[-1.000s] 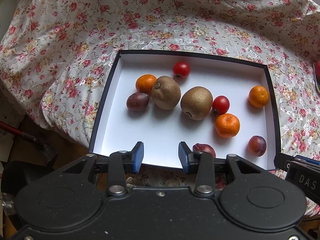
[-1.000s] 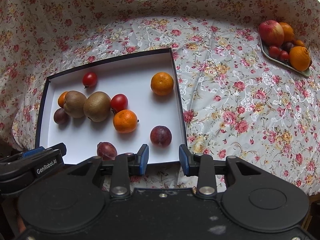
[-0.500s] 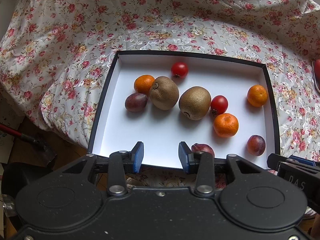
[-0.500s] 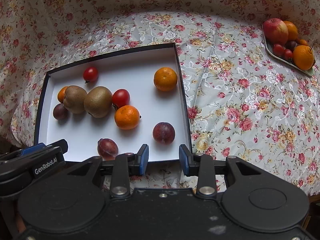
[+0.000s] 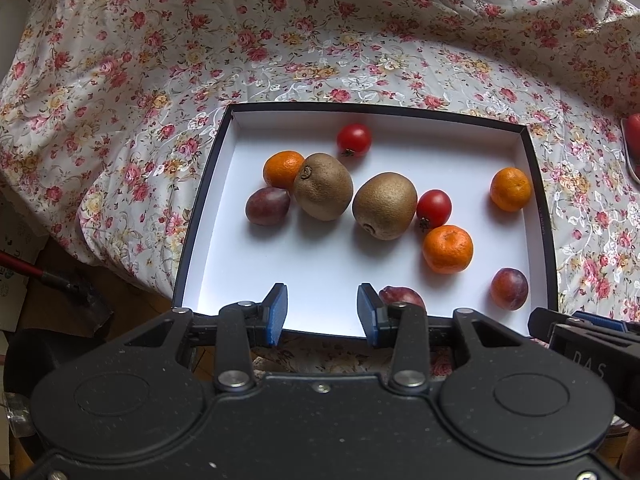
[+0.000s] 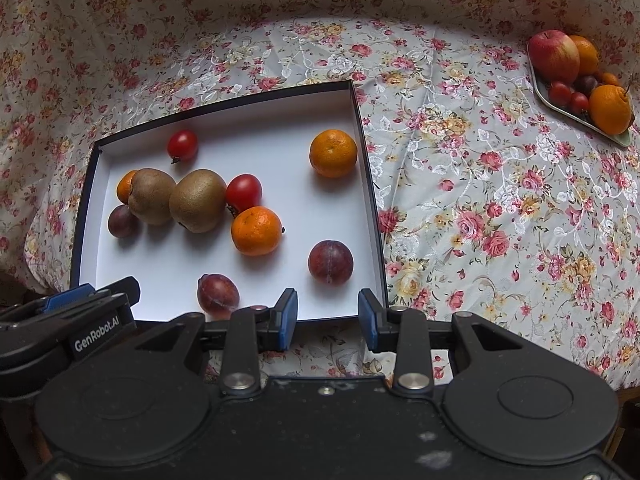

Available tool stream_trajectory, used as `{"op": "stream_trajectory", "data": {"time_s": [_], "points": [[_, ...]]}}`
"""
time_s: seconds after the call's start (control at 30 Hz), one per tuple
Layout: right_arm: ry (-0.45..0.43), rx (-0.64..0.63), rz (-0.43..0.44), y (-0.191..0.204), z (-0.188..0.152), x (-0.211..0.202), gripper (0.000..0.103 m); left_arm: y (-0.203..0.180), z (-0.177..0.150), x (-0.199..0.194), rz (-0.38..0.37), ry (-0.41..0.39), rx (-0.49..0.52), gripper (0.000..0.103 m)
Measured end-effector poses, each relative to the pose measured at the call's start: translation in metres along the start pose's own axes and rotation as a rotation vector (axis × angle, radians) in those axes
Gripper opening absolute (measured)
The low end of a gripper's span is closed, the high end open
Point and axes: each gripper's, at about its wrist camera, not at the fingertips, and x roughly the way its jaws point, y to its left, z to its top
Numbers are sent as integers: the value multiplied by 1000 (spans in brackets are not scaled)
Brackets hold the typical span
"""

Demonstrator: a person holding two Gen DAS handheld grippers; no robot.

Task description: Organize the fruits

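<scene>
Only the right wrist view shows the fruit plate (image 6: 576, 118) (both grippers (image 5: 321, 314) (image 6: 328, 319) gape, empty)

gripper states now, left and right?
Left gripper: open, nothing between the pads, poised at the box's near edge.
Right gripper: open, empty, over the box's near right corner.

Fruits lie in the box (image 6: 370, 184); a plate (image 6: 560, 110) sits far right.
</scene>
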Motion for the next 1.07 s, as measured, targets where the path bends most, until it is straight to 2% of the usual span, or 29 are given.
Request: {"op": "stream_trajectory", "data": {"time_s": [1.07], "points": [[10, -31, 2, 5, -2, 2, 37, -1, 0, 0, 7, 1, 13, 49]]}}
